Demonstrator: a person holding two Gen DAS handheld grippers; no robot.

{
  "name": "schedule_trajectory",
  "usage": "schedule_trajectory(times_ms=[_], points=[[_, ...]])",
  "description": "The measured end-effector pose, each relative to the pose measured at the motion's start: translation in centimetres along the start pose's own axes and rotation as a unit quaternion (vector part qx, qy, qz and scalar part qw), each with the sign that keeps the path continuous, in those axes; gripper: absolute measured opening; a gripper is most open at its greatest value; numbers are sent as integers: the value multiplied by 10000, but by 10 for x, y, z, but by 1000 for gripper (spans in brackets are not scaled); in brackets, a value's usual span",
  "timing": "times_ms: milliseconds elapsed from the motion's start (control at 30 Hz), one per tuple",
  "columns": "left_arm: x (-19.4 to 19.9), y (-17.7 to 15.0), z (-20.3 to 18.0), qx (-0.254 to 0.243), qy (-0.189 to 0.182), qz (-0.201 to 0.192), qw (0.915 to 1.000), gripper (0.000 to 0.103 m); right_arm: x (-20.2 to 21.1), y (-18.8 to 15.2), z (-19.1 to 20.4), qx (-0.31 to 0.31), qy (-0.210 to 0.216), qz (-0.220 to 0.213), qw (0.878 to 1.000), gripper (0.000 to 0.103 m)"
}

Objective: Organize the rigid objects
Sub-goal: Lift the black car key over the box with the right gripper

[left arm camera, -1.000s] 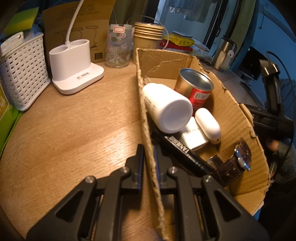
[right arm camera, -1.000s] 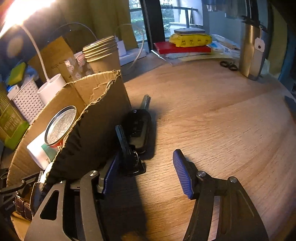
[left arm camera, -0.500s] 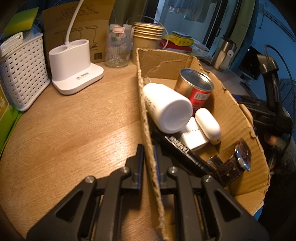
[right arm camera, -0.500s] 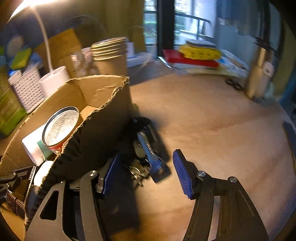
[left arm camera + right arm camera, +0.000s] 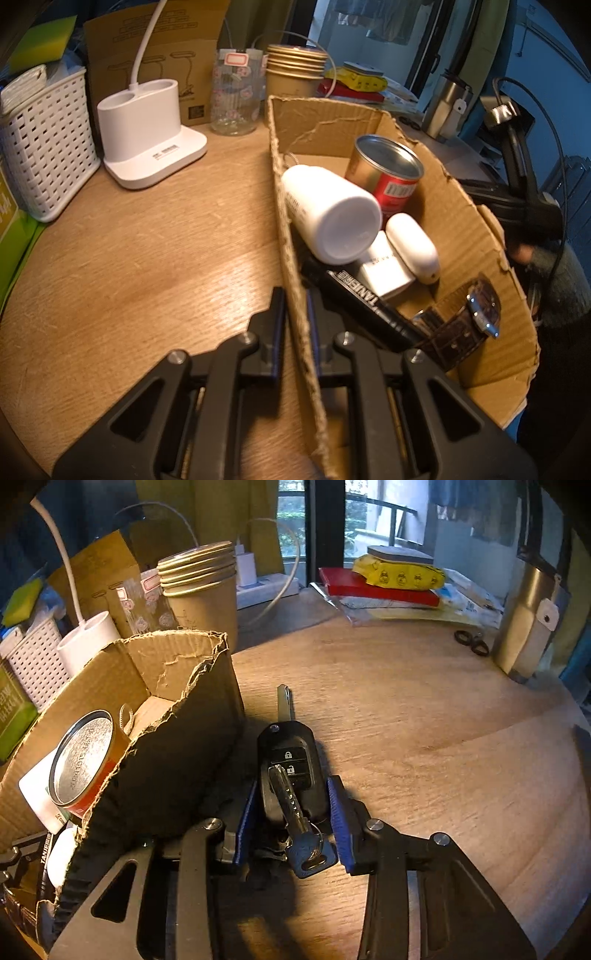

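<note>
Since the earlier frame the right tongs (image 5: 291, 823) have just been closing; the car key (image 5: 290, 771) lies between their pads, contact unclear. Its key ring end is partly shadowed. Left tongs (image 5: 295, 325) pinch the cardboard box (image 5: 295, 258) wall on the surface (image 5: 147, 258).

Your left gripper (image 5: 295, 321) points steeply down, its jaws clamped on the box wall (image 5: 291, 295). Your right gripper (image 5: 291, 812), tilted down too, has just been closing, the car key (image 5: 291, 771) between its pads.
</note>
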State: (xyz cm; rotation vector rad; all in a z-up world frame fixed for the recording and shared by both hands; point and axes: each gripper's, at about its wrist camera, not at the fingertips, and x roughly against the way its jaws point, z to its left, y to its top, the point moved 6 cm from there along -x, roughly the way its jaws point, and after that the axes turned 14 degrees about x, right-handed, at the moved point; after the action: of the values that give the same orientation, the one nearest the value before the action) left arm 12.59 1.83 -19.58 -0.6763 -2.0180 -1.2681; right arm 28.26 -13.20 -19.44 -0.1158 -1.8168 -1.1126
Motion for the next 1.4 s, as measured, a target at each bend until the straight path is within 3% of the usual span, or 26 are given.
schedule_trajectory(times_ms=[267,867,1100,1400], points=[[0,0,0,0,0,0,10000,12,25,3,-7,-71,-423,-135,9990,38],[0,0,0,-2,-1,-7,10000,12,105,35,-2,93,-708,-917,9932,38],[0,0,0,-2,-1,-7,10000,12,129,55,16,320,-589,-1213,9904,38],[0,0,0,-2,-1,-8,10000,12,130,76,46,577,-183,-1367,9888,38]])
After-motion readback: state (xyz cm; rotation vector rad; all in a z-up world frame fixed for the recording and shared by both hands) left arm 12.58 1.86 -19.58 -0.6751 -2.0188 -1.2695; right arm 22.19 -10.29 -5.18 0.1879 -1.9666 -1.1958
